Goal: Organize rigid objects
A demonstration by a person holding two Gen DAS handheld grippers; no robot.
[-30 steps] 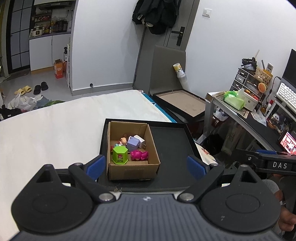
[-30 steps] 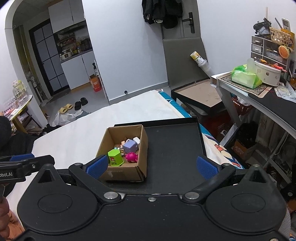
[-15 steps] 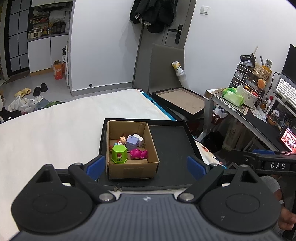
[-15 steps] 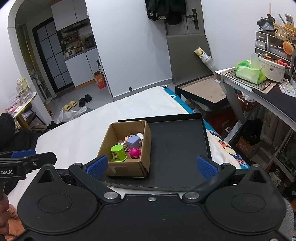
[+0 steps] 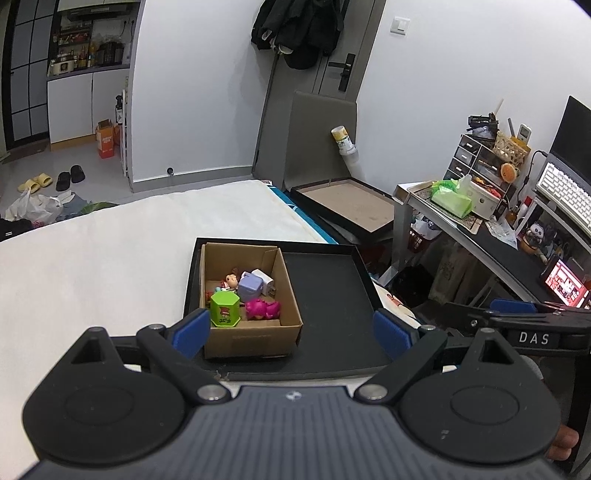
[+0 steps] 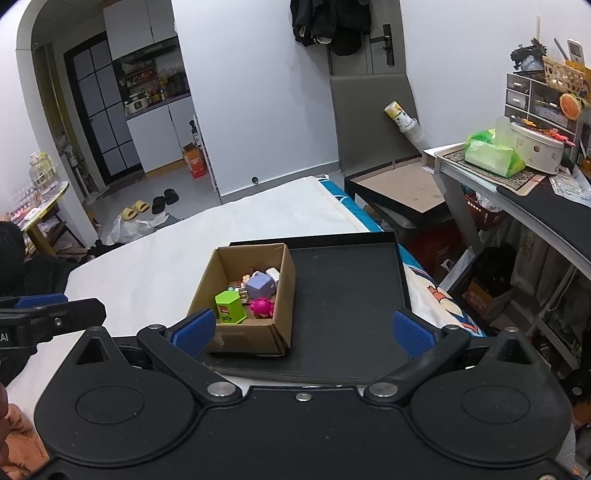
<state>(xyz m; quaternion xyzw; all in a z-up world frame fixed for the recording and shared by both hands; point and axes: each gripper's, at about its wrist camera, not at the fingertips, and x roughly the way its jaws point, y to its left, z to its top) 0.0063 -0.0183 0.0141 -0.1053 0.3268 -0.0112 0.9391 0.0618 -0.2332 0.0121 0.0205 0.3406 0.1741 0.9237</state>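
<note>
Since half a second earlier, both grippers had drawn slightly back and up, so the open brown cardboard box [image 5: 246, 295] sat a little smaller in each view. The box stood in the left part of a shallow black rectangular tray [image 5: 332, 295], against its left rim, and held a green hexagonal plastic container [image 5: 224, 309], a magenta spiky toy creature [image 5: 261, 308], a lavender plastic cube [image 5: 251, 288], a white plug-like block [image 5: 263, 277] and a small doll figure [image 5: 231, 280]. The left gripper [image 5: 291, 330] and the right gripper [image 6: 303, 332] each hung empty with blue-padded jaws spread wide, short of the tray's near edge. The smaller items under the cube were too jumbled to make out, and the box's near wall hid its floor. The tray lay at the right edge of a white mattress [image 5: 92, 266]; beyond it stood a grey door hung with dark coats [image 5: 295, 29], a cluttered desk [image 6: 524, 184] and a kitchen alcove [image 6: 147, 92].
</note>
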